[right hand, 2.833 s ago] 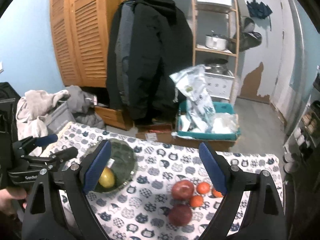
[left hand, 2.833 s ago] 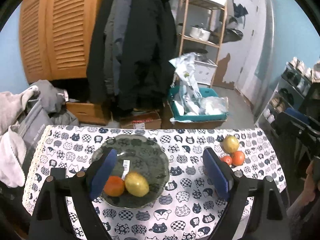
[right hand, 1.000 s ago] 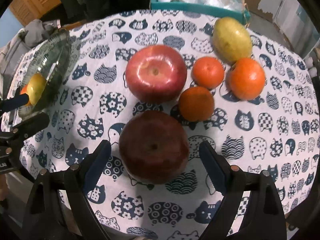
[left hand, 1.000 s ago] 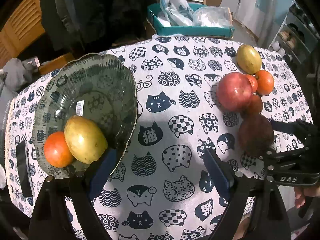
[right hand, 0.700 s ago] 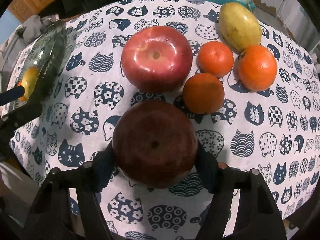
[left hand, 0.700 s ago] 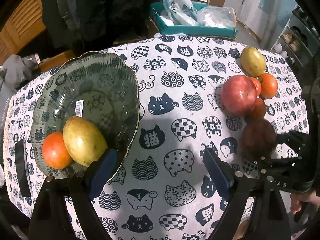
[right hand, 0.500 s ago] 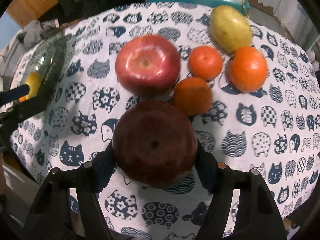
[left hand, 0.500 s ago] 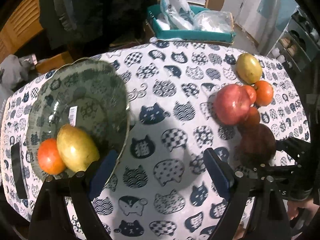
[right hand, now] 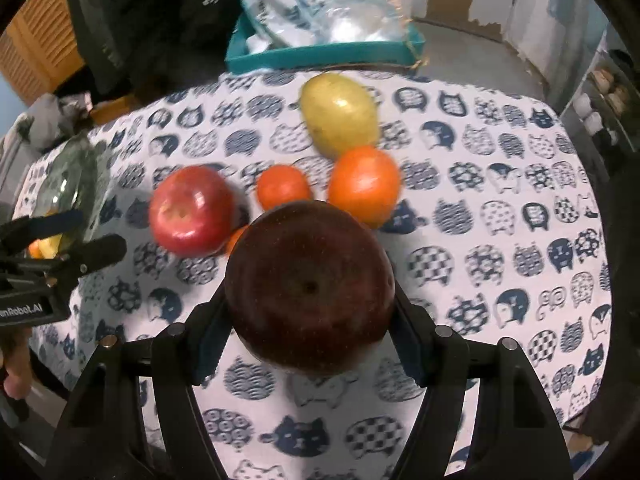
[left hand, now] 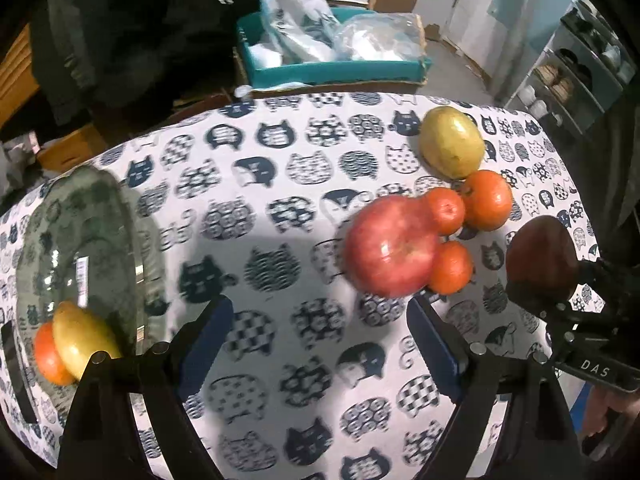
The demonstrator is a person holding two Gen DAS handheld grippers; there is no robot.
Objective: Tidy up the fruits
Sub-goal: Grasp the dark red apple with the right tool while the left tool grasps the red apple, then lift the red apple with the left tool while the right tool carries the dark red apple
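My right gripper [right hand: 308,316] is shut on a dark red apple [right hand: 309,289], lifted off the cat-print tablecloth [right hand: 500,248]; the same dark red apple [left hand: 540,260] shows at the right in the left wrist view. A bright red apple [left hand: 390,246], three oranges [left hand: 486,199] and a yellow mango [left hand: 451,142] lie together on the cloth. My left gripper [left hand: 320,340] hangs open over bare cloth, nothing between its fingers. The green glass bowl [left hand: 92,216] at the left holds a yellow mango [left hand: 82,338] and an orange [left hand: 47,354].
Beyond the table's far edge a teal bin [left hand: 332,66] with plastic bags stands on the floor. Dark coats [right hand: 152,20] hang at the back left. Shelving [left hand: 576,64] stands at the right. A hand [right hand: 16,372] holds the left tool.
My right gripper closed on the dark red apple and lifted it off the cloth. My left gripper shifted right, from the bowl's edge toward the fruit pile, still open.
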